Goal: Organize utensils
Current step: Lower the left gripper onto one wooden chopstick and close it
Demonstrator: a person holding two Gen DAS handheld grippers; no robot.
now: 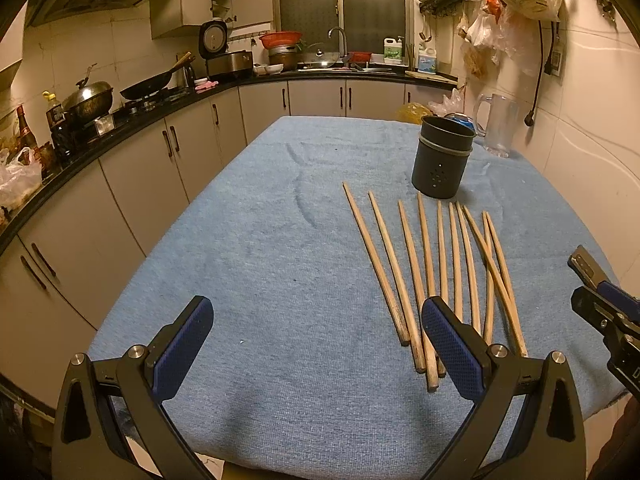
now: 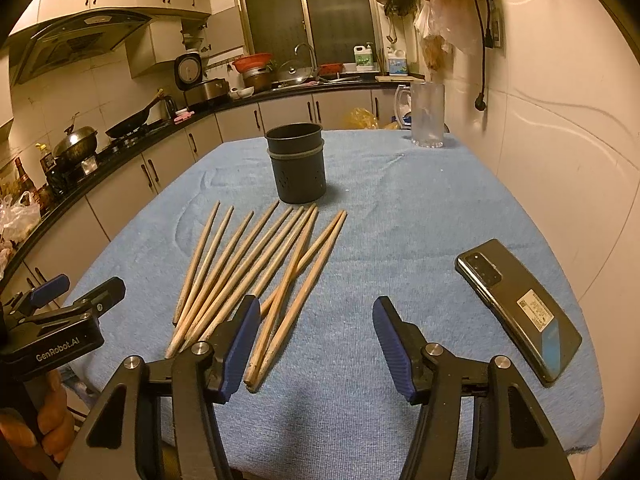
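Note:
Several wooden chopsticks lie fanned on the blue cloth, also in the right wrist view. A dark perforated utensil holder stands upright and empty behind them, seen too in the right wrist view. My left gripper is open and empty above the near table edge, left of the chopstick ends. My right gripper is open and empty, just right of the chopstick ends. Each gripper shows at the edge of the other's view: the right one and the left one.
The table is covered by a blue cloth. A black phone lies at the right. A clear plastic jug stands at the far right corner by the wall. Kitchen counter and cabinets run along the left and back.

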